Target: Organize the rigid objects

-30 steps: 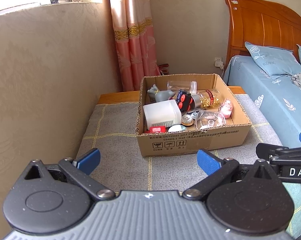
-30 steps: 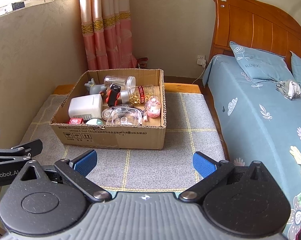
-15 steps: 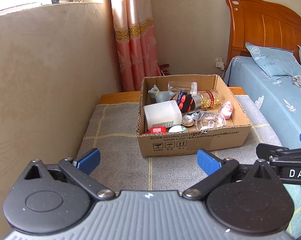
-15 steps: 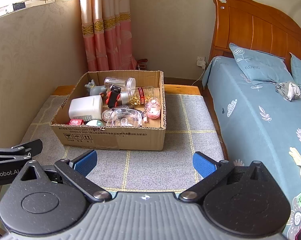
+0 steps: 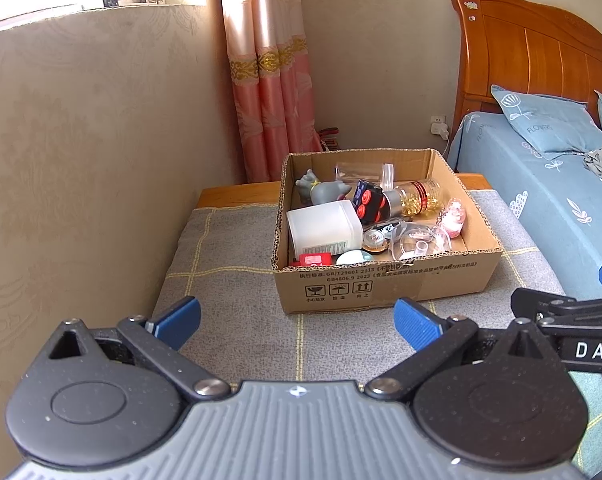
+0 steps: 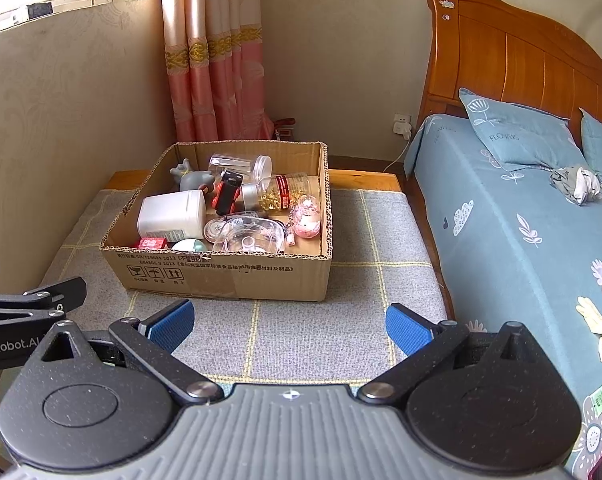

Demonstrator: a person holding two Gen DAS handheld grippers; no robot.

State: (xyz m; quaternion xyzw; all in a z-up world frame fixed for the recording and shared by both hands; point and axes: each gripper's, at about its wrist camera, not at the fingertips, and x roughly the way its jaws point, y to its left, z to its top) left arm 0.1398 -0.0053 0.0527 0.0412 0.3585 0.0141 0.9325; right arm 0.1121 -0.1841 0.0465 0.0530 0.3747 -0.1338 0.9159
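- A cardboard box (image 5: 385, 280) sits on a grey mat (image 5: 229, 280) with yellow grid lines, which covers a low wooden platform (image 6: 361, 180) set against the beige wall.
- A pink curtain (image 5: 273, 92) hangs behind the box; to the right stands a bed (image 6: 521, 220) with a blue patterned sheet, a wooden headboard (image 6: 513, 48) and a blue pillow (image 6: 517, 136).
- A wall socket (image 6: 402, 124) with a white plug is low on the far wall, between box and bed.
- Nothing lies on the mat between the grippers and the box; the open top leaves the contents reachable from above.
- The box holds a jumble of rigid objects: one white plastic jar (image 6: 173, 214) lying on its side, one grey animal figurine (image 6: 193, 178), one clear jar (image 6: 241, 165) on its side at the back, one bottle of golden capsules (image 6: 275, 194) with a red band, one red-and-black toy (image 6: 227, 192), one pink globe trinket (image 6: 307, 216), one clear plastic shell (image 6: 253, 236), one small red box (image 6: 153, 243) and one pale egg-shaped item (image 6: 189, 245).
- The left gripper (image 5: 297, 316) hovers over the mat near the box front, its blue fingers spread wide and holding nothing.
- The right gripper (image 6: 289, 320) is likewise spread wide and empty, short of the box.
- Each gripper shows at the edge of the other's view, side by side.
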